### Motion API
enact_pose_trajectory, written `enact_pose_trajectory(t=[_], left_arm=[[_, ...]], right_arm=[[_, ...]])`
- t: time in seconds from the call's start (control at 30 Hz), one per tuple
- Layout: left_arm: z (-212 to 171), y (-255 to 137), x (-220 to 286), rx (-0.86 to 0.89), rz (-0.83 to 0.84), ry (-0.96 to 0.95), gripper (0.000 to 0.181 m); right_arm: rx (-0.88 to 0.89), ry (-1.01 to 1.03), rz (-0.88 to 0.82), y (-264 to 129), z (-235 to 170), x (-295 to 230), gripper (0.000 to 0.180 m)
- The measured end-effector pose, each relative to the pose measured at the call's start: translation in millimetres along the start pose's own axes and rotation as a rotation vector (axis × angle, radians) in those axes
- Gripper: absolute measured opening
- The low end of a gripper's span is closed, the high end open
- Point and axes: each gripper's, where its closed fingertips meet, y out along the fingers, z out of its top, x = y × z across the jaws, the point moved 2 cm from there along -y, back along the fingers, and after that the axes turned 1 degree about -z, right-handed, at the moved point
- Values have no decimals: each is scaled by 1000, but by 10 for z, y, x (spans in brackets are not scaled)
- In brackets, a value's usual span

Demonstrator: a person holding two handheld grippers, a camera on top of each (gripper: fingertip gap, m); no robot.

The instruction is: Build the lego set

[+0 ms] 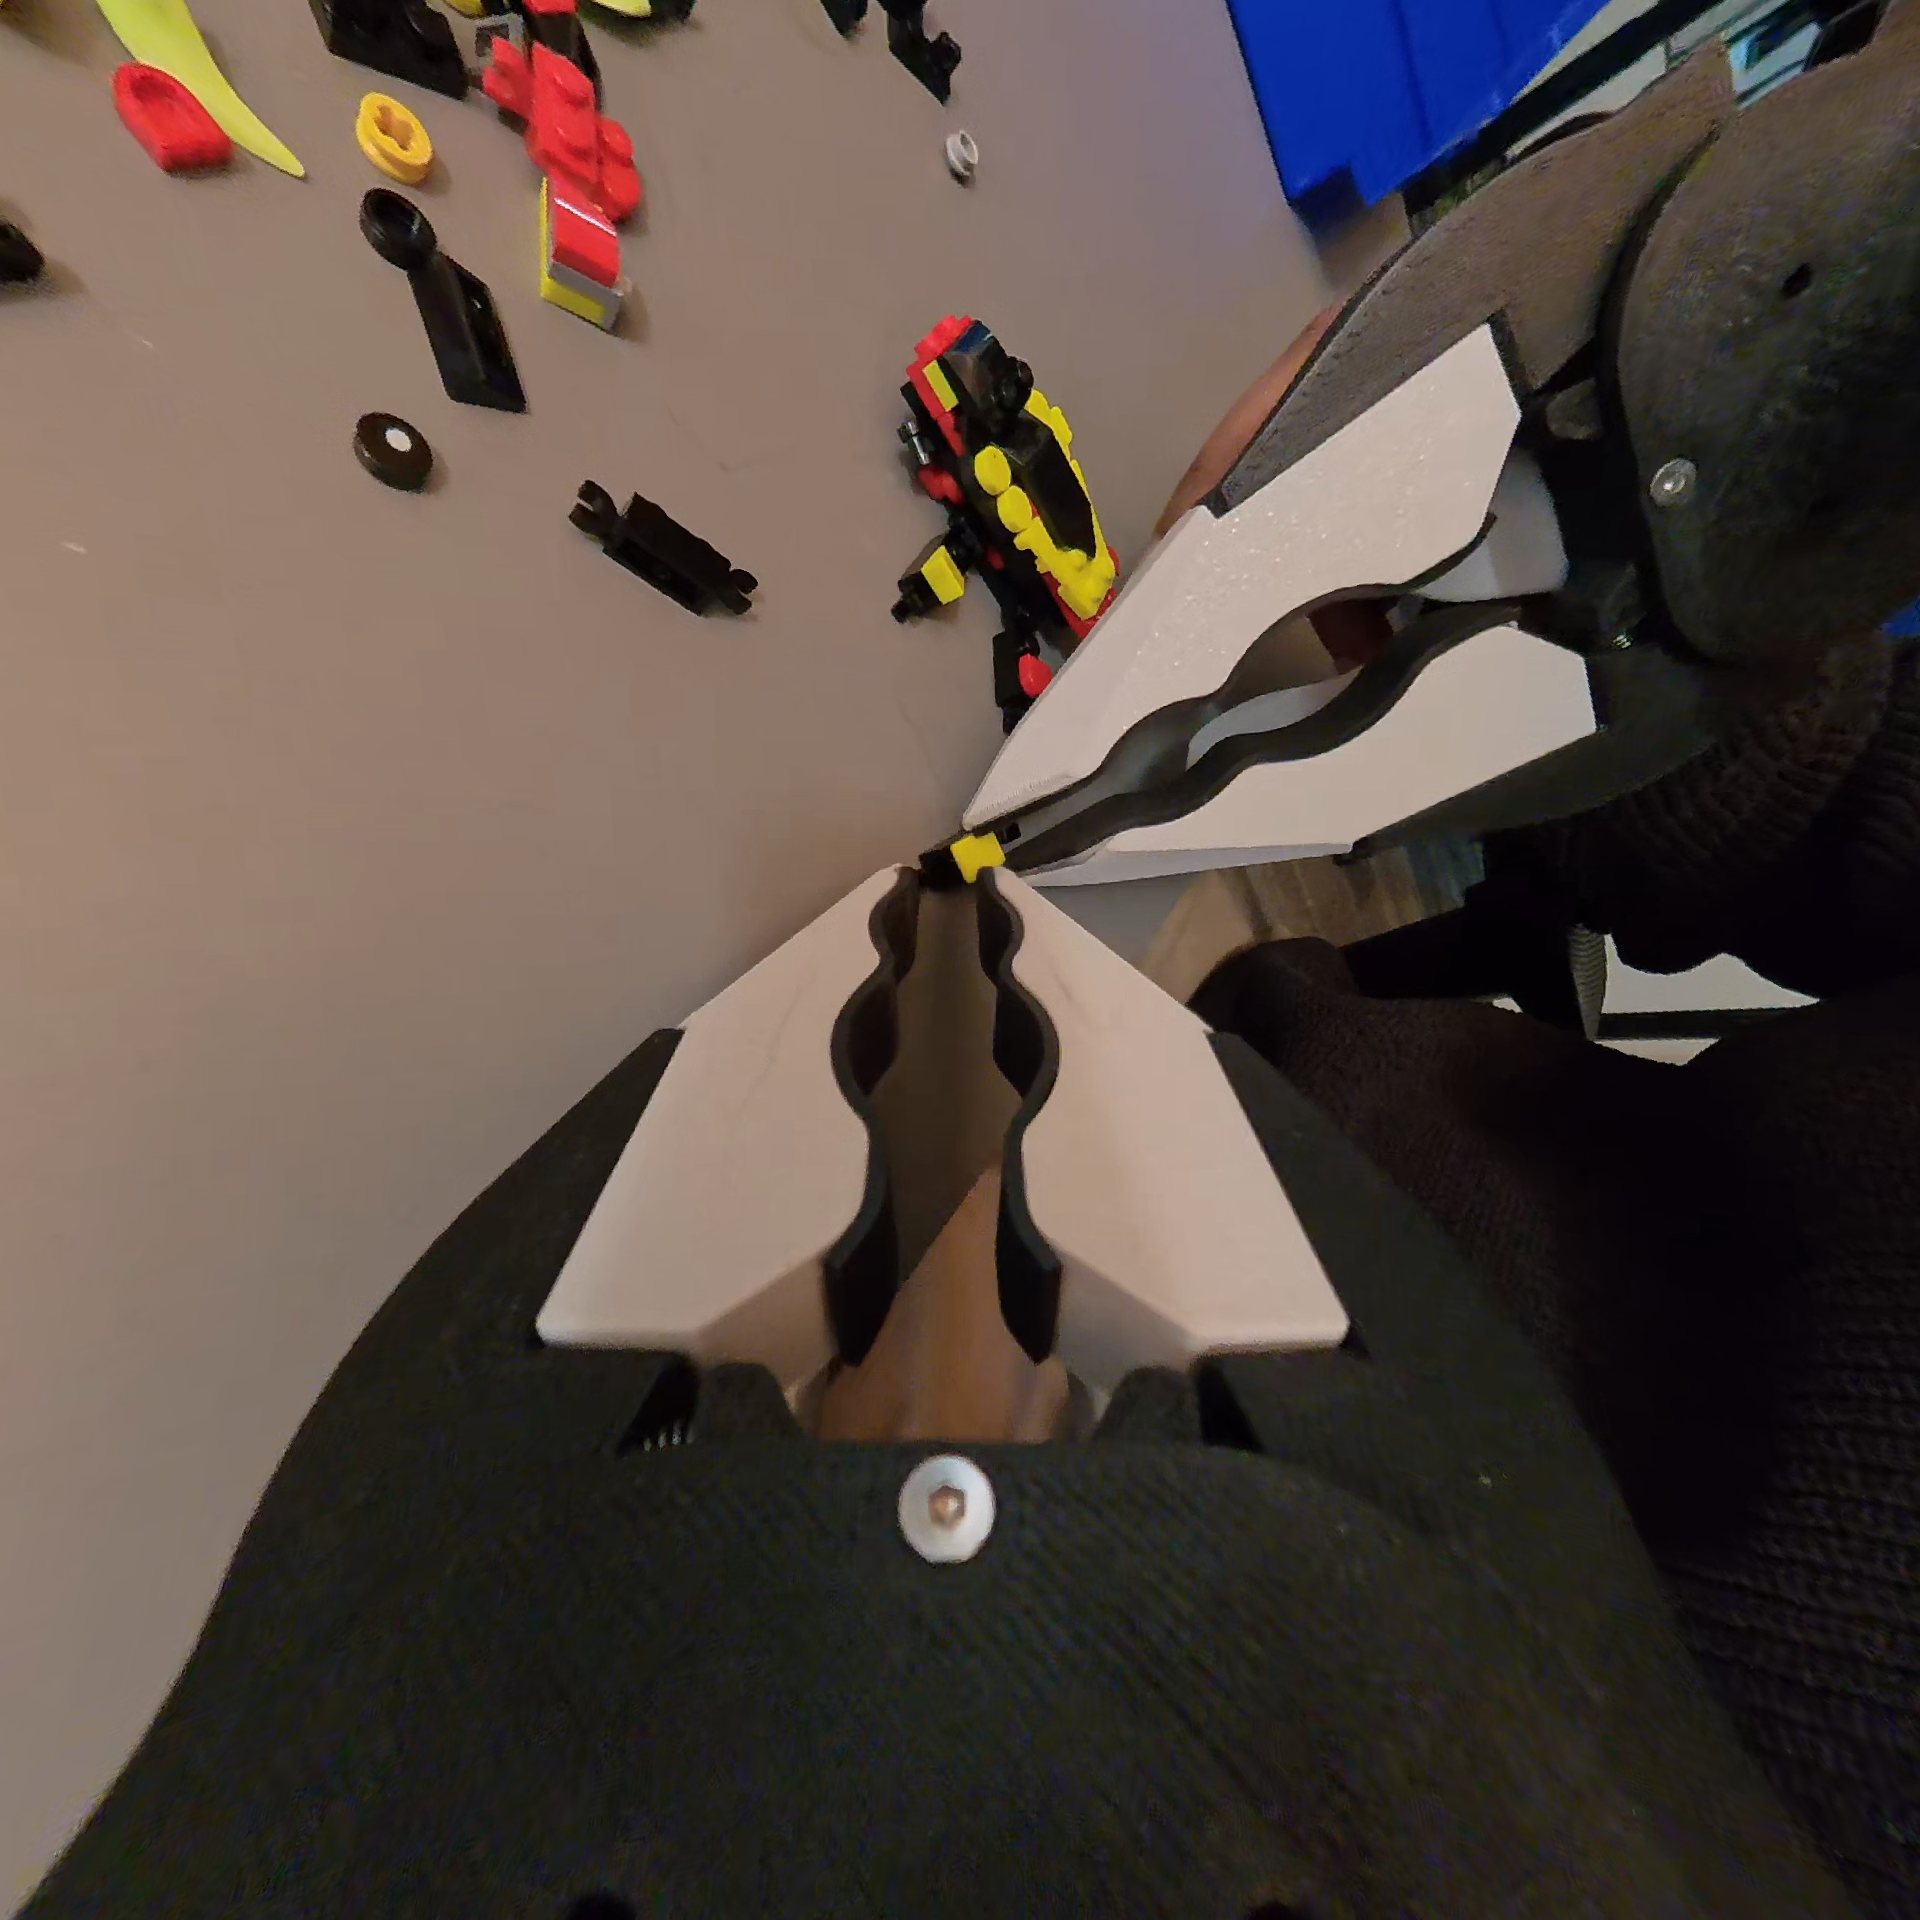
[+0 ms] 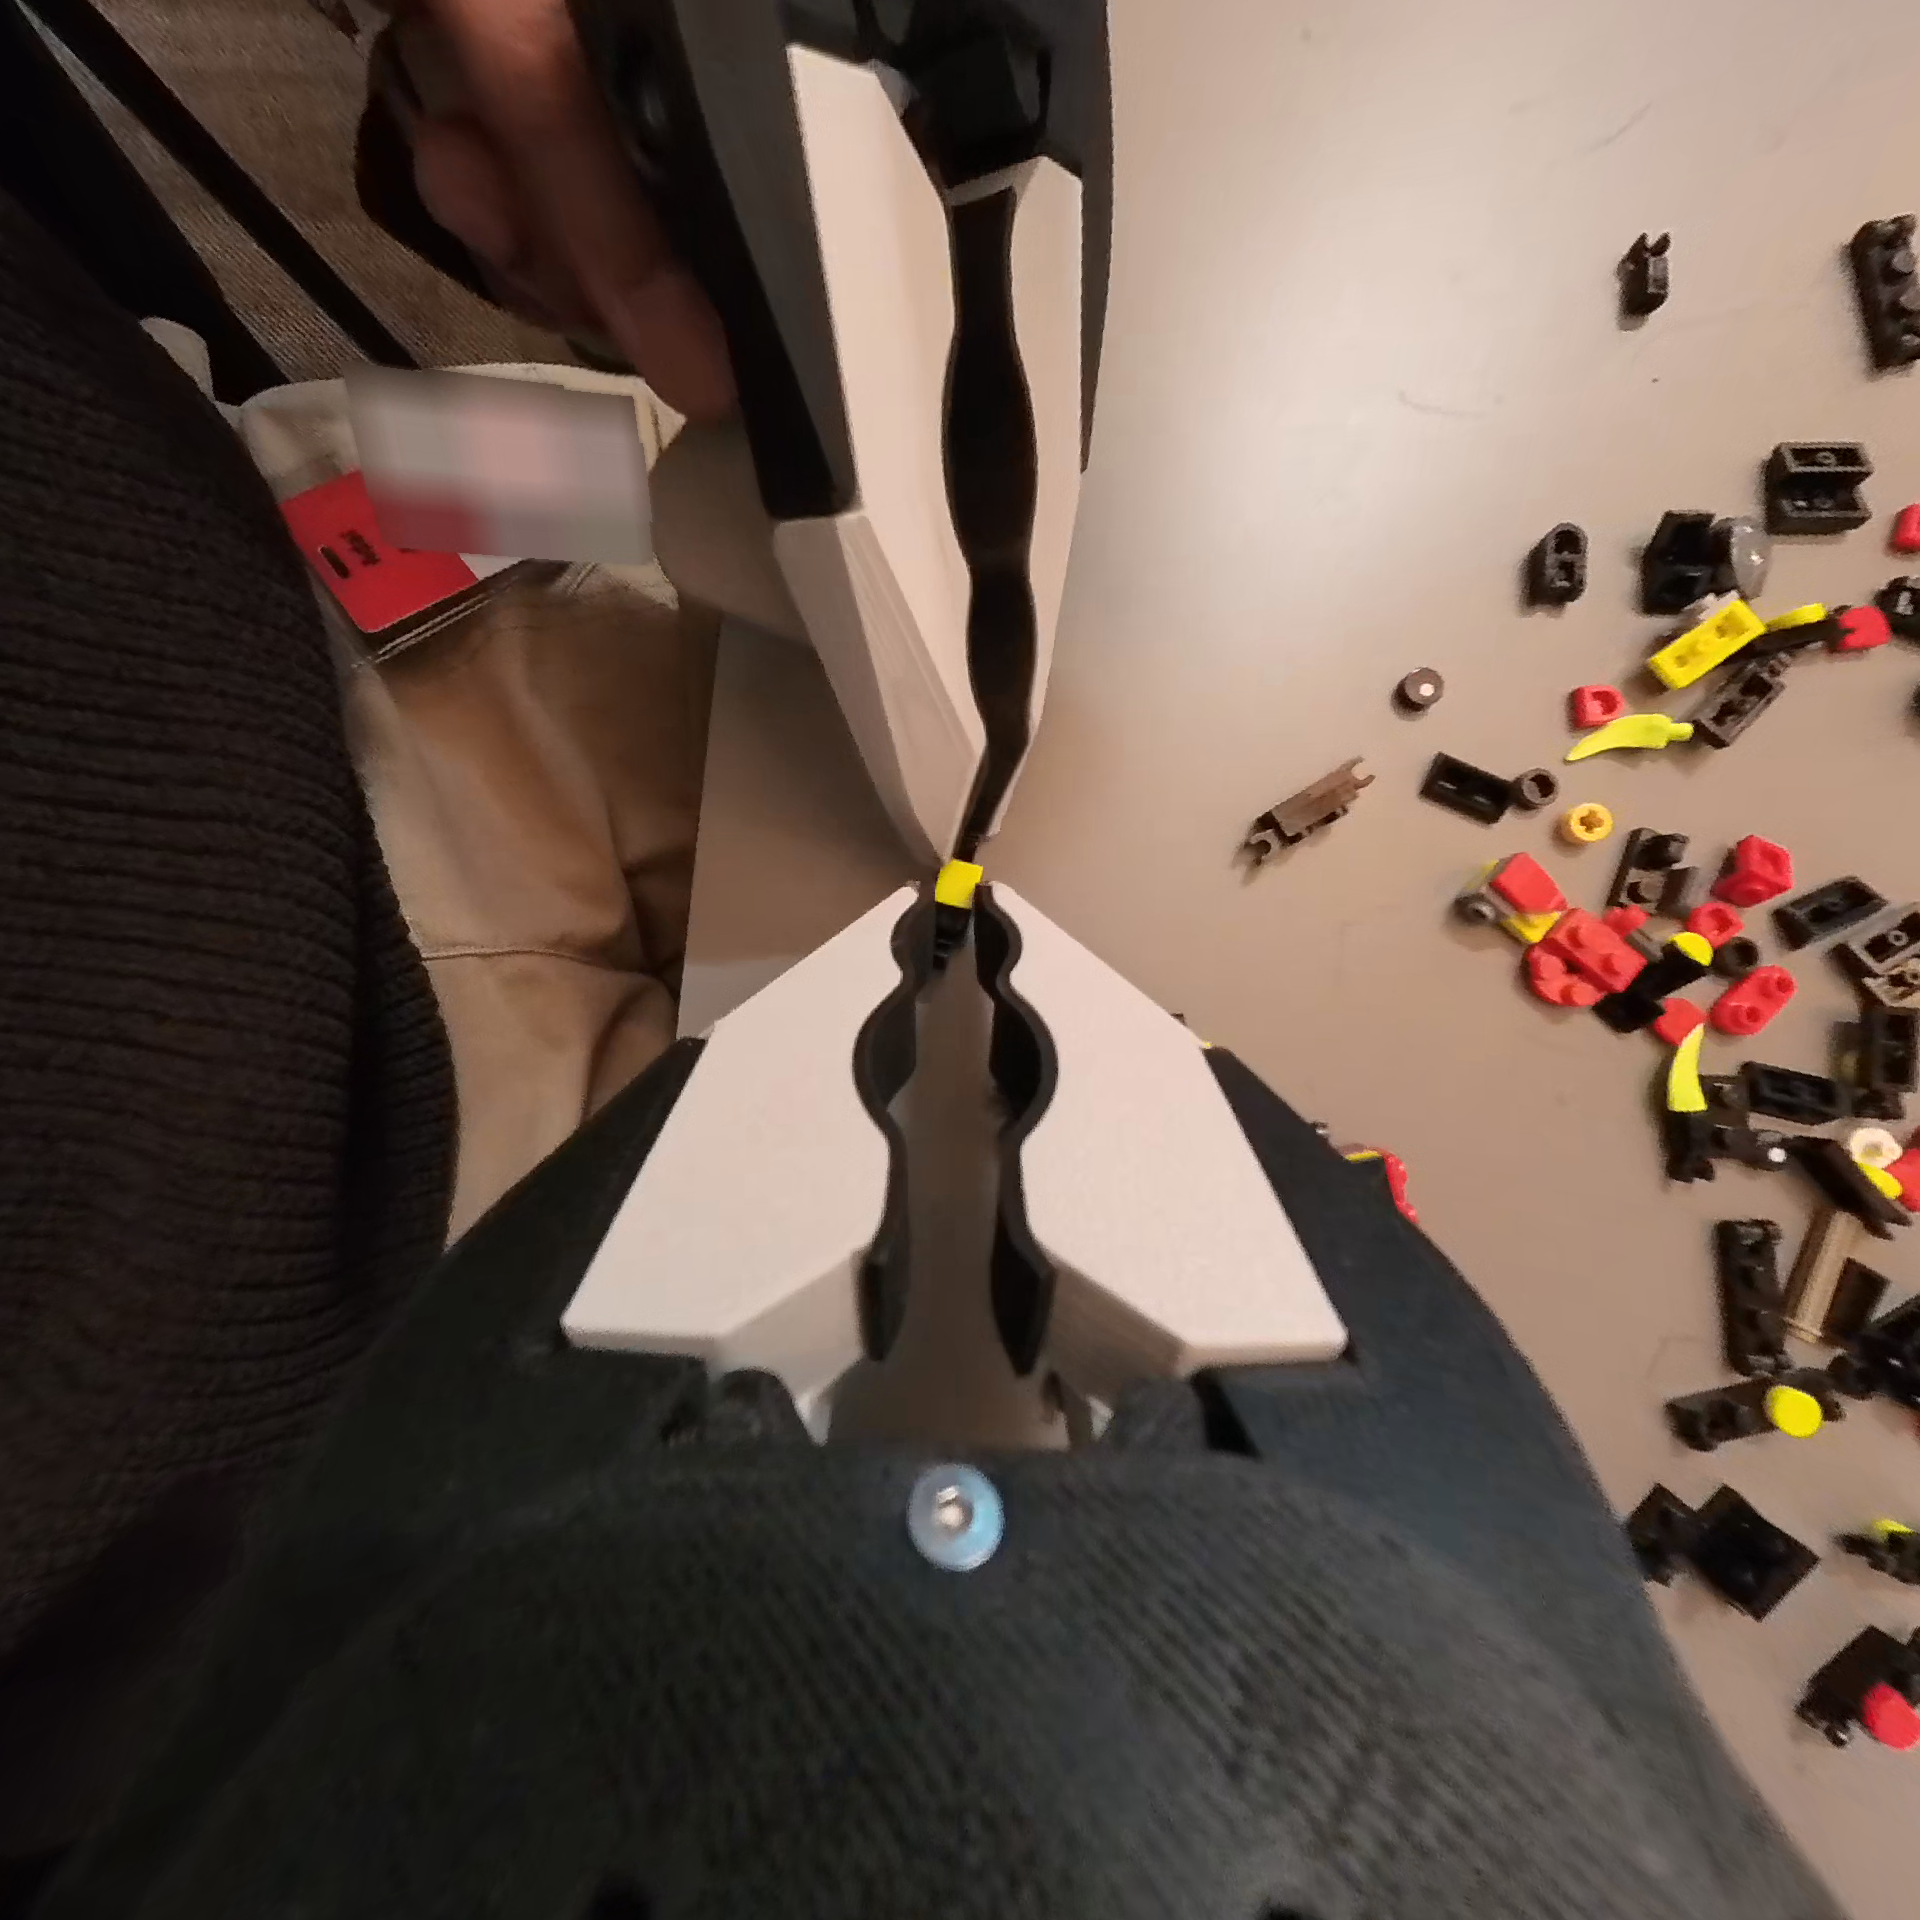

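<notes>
A tiny yellow-and-black lego piece (image 1: 977, 855) is pinched in the air between both grippers, tip to tip, above the near edge of the grey table (image 1: 312, 831). My left gripper (image 1: 951, 878) is shut on its black end. My right gripper (image 1: 1013, 831) comes in from the right and is shut on its other end. In the right wrist view the piece (image 2: 956, 883) sits at my right gripper's tips (image 2: 951, 914), with the left gripper (image 2: 971, 842) pointing down from above. A partly built red, yellow and black model (image 1: 1008, 488) lies on the table just beyond.
Loose pieces lie on the table: a long black clip part (image 1: 665, 549), a black round tile (image 1: 393, 449), a yellow ring (image 1: 395, 135), a red cluster (image 1: 571, 135). A dense pile (image 2: 1714, 935) lies to the right. A blue bin (image 1: 1382, 94) stands far right. A person's lap (image 2: 520, 779) is beside the table edge. The tips of both grippers are at nearly the same place. The black round tile (image 1: 393, 449) lies around 9 cm away from my left fingertips.
</notes>
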Motion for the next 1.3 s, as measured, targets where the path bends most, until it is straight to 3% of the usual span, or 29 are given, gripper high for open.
enact_pose_trajectory(t=[0.83,0.97,1.3], left_arm=[[5,11,-9,-8,52,-83,6],[-10,14,-26,-20,114,-15,2],[1,-23,-40,2,71,-9,0]], right_arm=[[-144,-115,-9,19,22,-13,5],[-185,-113,17,32,38,-26,5],[-86,-72,-6,30,47,-2,6]])
